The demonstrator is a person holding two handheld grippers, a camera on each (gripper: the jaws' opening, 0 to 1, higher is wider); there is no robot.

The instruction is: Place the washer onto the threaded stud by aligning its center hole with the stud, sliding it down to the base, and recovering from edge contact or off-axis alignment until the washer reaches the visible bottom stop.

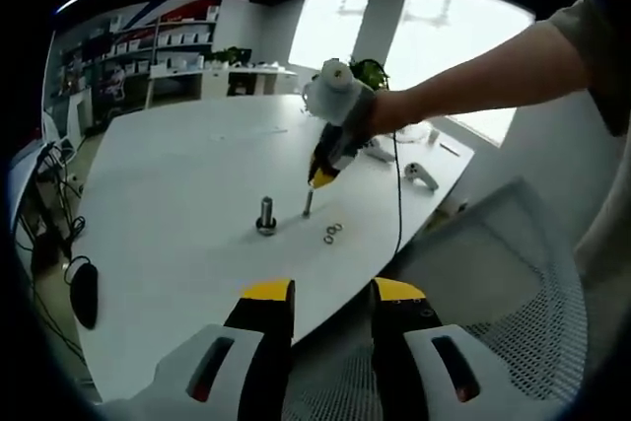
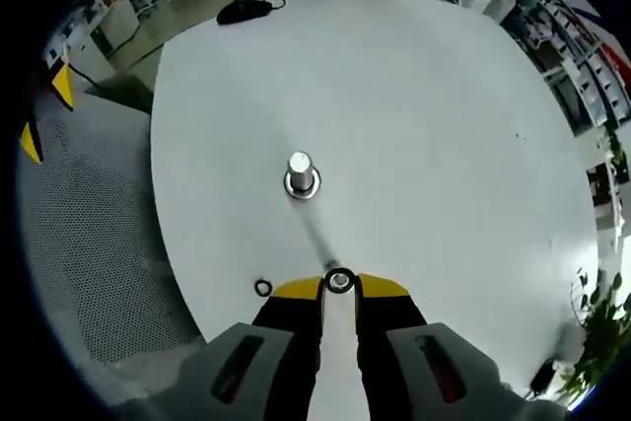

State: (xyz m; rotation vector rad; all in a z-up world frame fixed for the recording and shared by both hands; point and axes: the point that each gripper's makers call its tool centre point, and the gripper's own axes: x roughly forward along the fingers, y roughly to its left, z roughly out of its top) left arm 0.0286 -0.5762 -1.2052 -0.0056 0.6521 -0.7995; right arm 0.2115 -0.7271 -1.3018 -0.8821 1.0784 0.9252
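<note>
Right gripper [image 2: 339,288] clamped on washer [image 2: 339,281] atop threaded stud [image 1: 308,202]; left gripper [image 1: 331,295] open — off table [image 1: 177,204] edge; spare washer [image 2: 262,288] nearby.

My work surface is a white table [image 2: 444,125]. On it stand two upright threaded studs [image 1: 266,214] [image 1: 308,202], with loose washers [image 1: 333,235] beside them (near the edge facing me).
</note>
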